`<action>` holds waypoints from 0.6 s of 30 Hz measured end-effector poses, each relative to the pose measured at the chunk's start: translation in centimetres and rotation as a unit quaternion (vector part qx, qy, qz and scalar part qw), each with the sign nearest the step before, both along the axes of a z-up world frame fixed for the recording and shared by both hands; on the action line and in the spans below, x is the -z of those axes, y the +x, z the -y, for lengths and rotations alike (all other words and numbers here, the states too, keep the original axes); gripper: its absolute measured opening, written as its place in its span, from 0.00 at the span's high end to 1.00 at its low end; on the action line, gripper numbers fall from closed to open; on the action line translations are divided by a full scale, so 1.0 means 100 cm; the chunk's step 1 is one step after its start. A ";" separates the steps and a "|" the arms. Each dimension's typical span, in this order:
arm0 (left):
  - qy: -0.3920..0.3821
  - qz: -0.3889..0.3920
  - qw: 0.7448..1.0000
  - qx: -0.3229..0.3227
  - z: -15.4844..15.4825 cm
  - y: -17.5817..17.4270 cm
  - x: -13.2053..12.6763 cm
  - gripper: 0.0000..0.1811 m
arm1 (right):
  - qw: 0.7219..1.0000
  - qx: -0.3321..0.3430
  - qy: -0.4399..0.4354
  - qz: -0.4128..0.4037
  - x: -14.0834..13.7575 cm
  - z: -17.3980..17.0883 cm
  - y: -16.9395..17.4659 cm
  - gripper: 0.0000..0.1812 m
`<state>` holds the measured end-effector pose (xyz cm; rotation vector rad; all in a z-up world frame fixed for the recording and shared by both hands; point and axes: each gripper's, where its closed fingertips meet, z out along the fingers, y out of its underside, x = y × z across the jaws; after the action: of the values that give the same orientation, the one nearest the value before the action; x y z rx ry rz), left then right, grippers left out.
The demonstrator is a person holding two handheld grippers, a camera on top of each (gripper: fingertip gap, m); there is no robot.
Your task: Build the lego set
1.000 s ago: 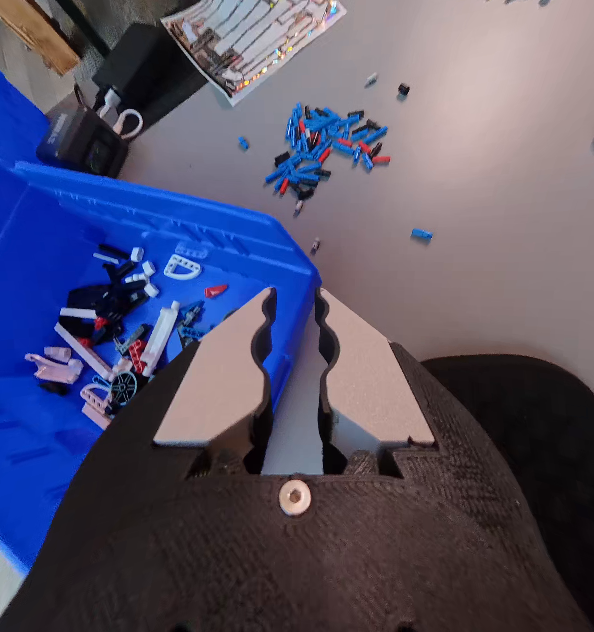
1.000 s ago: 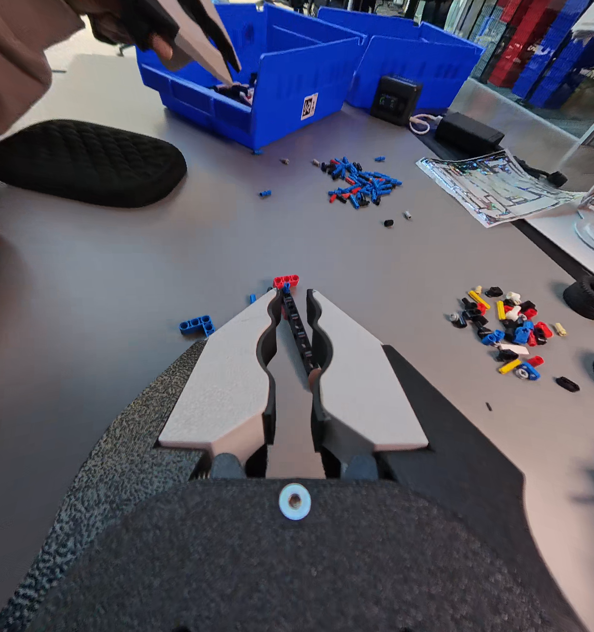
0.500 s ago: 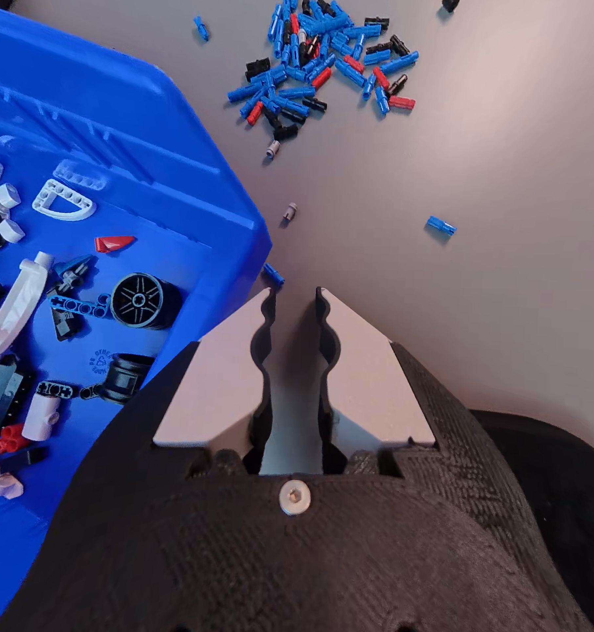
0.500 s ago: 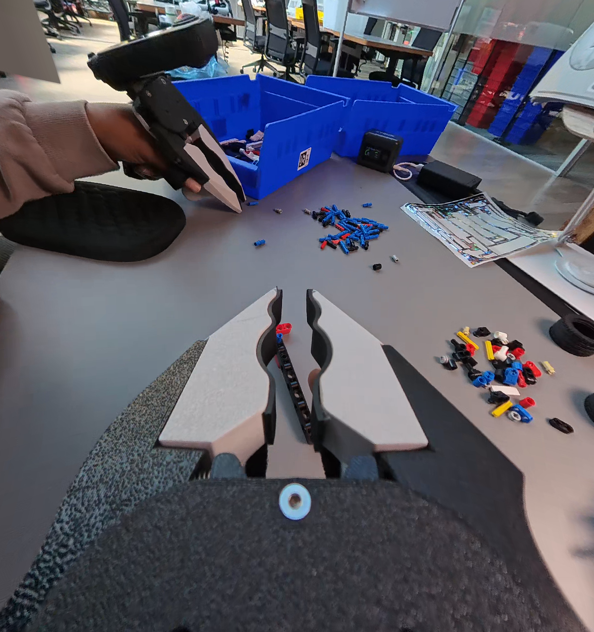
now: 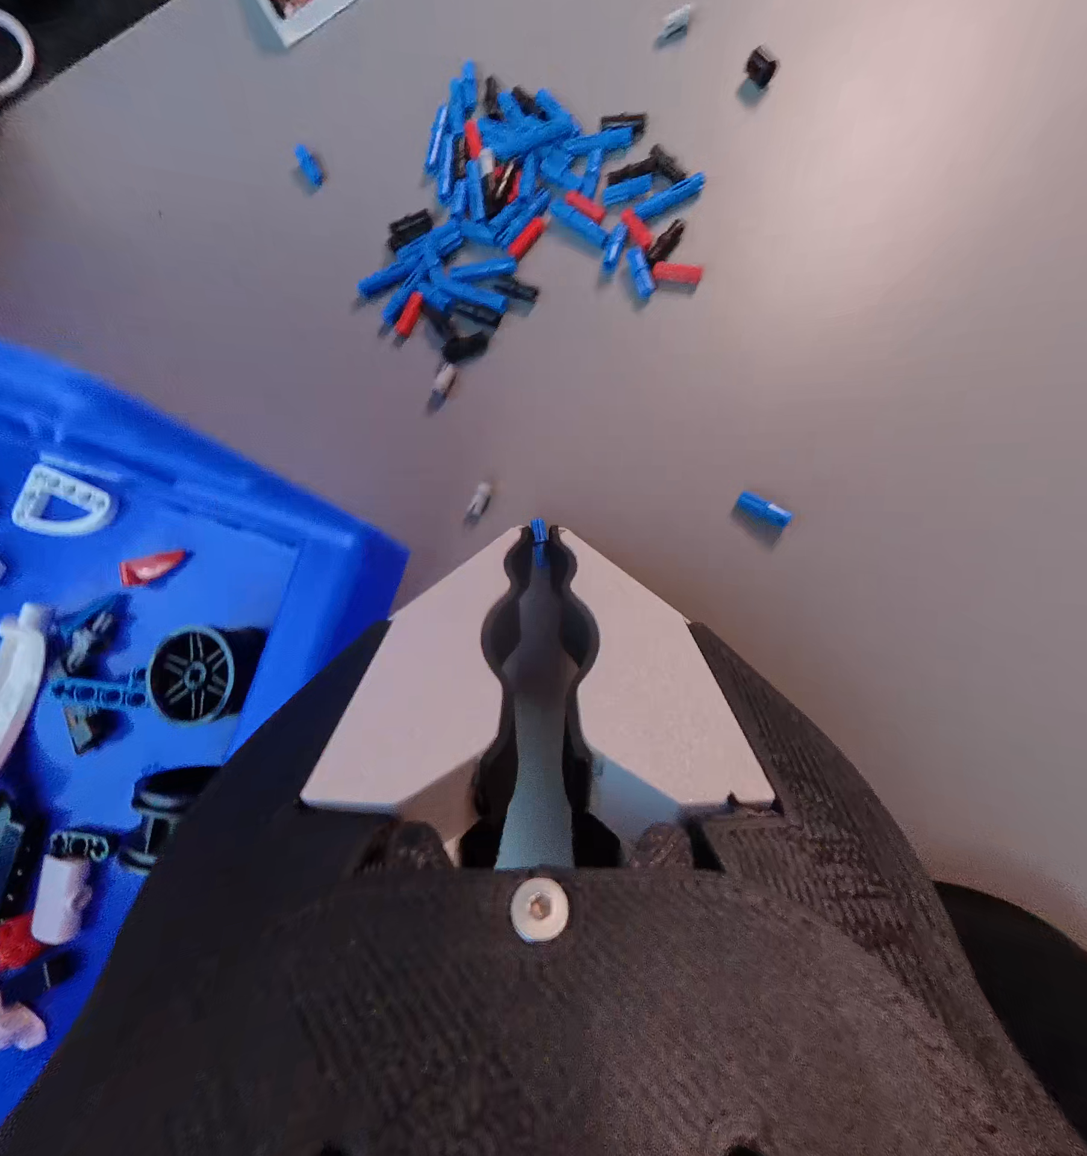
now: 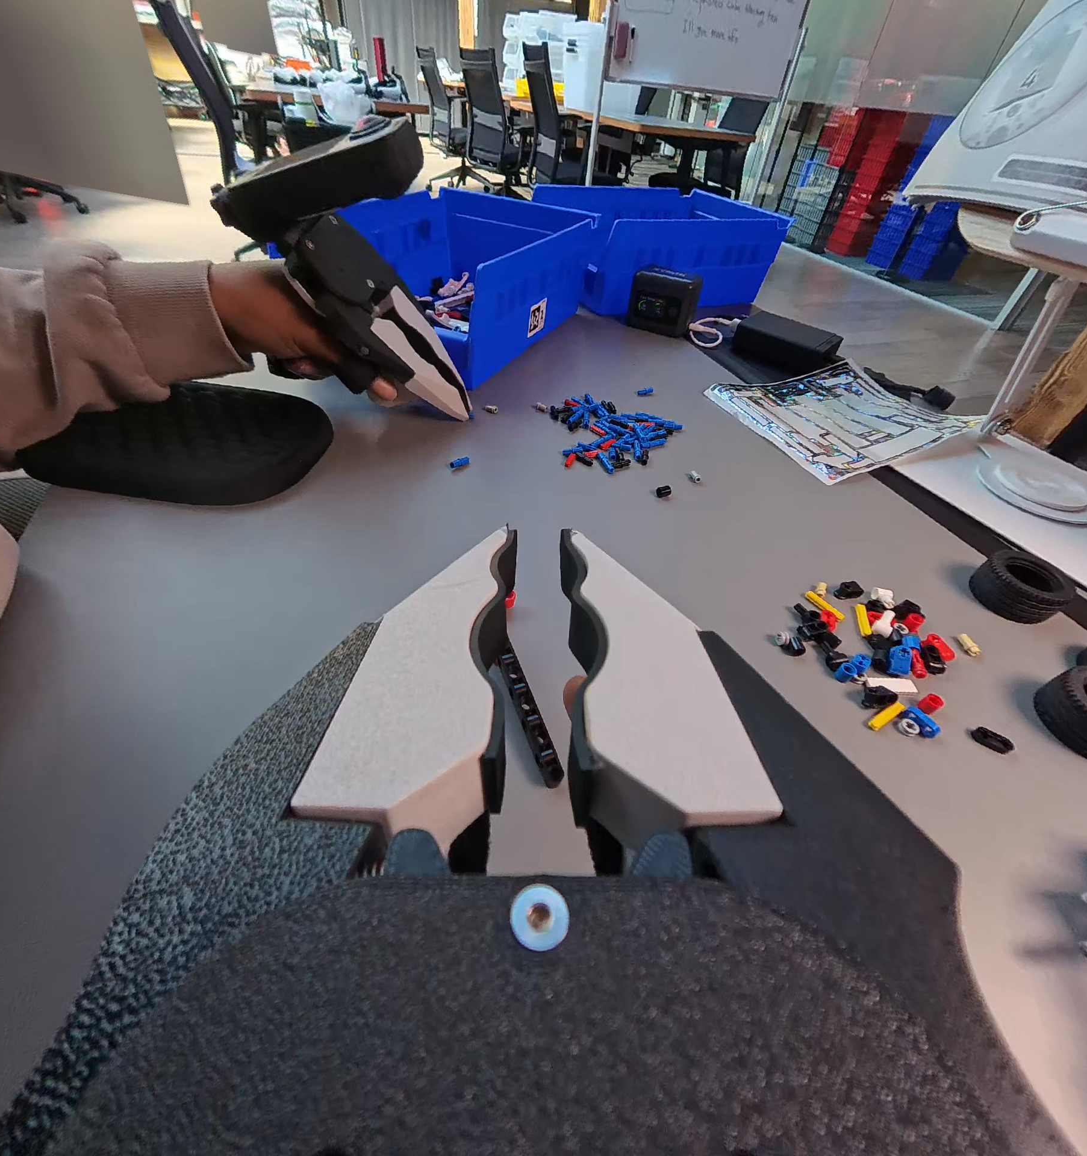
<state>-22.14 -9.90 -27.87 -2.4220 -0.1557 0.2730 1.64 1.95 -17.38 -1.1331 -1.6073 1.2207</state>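
The left hand-held gripper [image 5: 539, 532] is pinched closed on a small blue pin [image 5: 537, 543] at its tips, low over the grey worktop [image 5: 872, 388] beside the blue bin [image 5: 340, 563]. The right hand-held gripper [image 6: 537, 533] stands parted, empty, above a black beam [image 6: 528, 713] lying on the worktop. A pile of pins [image 5: 528, 206] lies beyond.

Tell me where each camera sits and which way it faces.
Left wrist view: on the left tongs, looking down at the table; they pinch a blue pin beside the blue bin.
Right wrist view: on the right tongs, looking across the table; a sleeved hand shows.
Shared: blue bin, pin pile, left tongs.
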 end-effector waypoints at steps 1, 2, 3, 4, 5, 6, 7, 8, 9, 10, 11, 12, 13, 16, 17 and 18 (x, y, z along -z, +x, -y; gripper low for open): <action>-0.005 -0.018 1.000 0.020 -0.009 0.006 -0.003 0.98 | 1.000 0.000 0.000 -0.002 -0.001 -0.001 0.000 0.94; -0.010 -0.043 0.998 0.037 -0.019 0.010 -0.007 0.98 | 1.000 0.001 0.001 -0.004 -0.003 -0.001 0.001 0.94; -0.013 -0.064 0.996 0.053 -0.029 0.011 -0.014 0.98 | 1.000 0.003 0.001 -0.006 -0.004 -0.003 0.002 0.94; -0.015 -0.076 0.995 0.067 -0.041 0.013 -0.022 0.98 | 1.000 0.006 0.001 -0.008 -0.005 -0.004 0.003 0.94; -0.016 -0.081 0.993 0.080 -0.053 0.013 -0.030 0.98 | 1.000 0.008 0.000 -0.011 -0.006 -0.006 0.004 0.94; -0.023 -0.086 0.992 0.092 -0.065 0.011 -0.036 0.98 | 1.000 0.010 -0.002 -0.013 -0.007 -0.008 0.005 0.94; -0.039 -0.090 0.990 0.099 -0.075 0.005 -0.039 0.98 | 1.000 0.012 -0.004 -0.014 -0.008 -0.010 0.005 0.94; -0.059 -0.087 0.989 0.104 -0.085 -0.001 -0.040 0.98 | 1.000 0.014 -0.006 -0.016 -0.009 -0.011 0.006 0.94; -0.073 -0.077 0.988 0.111 -0.094 -0.005 -0.040 0.98 | 1.000 0.015 -0.008 -0.018 -0.009 -0.012 0.006 0.94; -0.080 -0.067 0.987 0.118 -0.103 -0.007 -0.040 0.98 | 1.000 0.017 -0.008 -0.019 -0.010 -0.013 0.006 0.94; -0.093 -0.064 0.986 0.120 -0.109 -0.012 -0.039 0.98 | 1.000 0.019 -0.007 -0.020 -0.010 -0.014 0.007 0.94; -0.112 -0.056 0.985 0.123 -0.111 -0.015 -0.036 0.97 | 1.000 0.021 -0.005 -0.020 -0.009 -0.015 0.007 0.94; -0.125 -0.042 0.983 0.126 -0.113 -0.016 -0.032 0.93 | 1.000 0.023 -0.003 -0.019 -0.009 -0.016 0.008 0.94; -0.142 -0.037 0.980 0.136 -0.109 -0.018 -0.033 0.84 | 0.999 0.024 0.000 -0.022 -0.010 -0.017 0.010 0.94; -0.151 -0.049 0.977 0.142 -0.105 -0.020 -0.036 0.83 | 0.999 0.023 0.000 -0.024 -0.011 -0.017 0.010 0.94; -0.162 -0.058 0.974 0.147 -0.098 -0.021 -0.038 0.83 | 0.999 0.022 0.001 -0.025 -0.012 -0.017 0.011 0.94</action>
<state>-24.23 -0.07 -24.08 -2.6969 0.3227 0.3242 2.73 3.63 -16.20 -1.1216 -1.5384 1.2089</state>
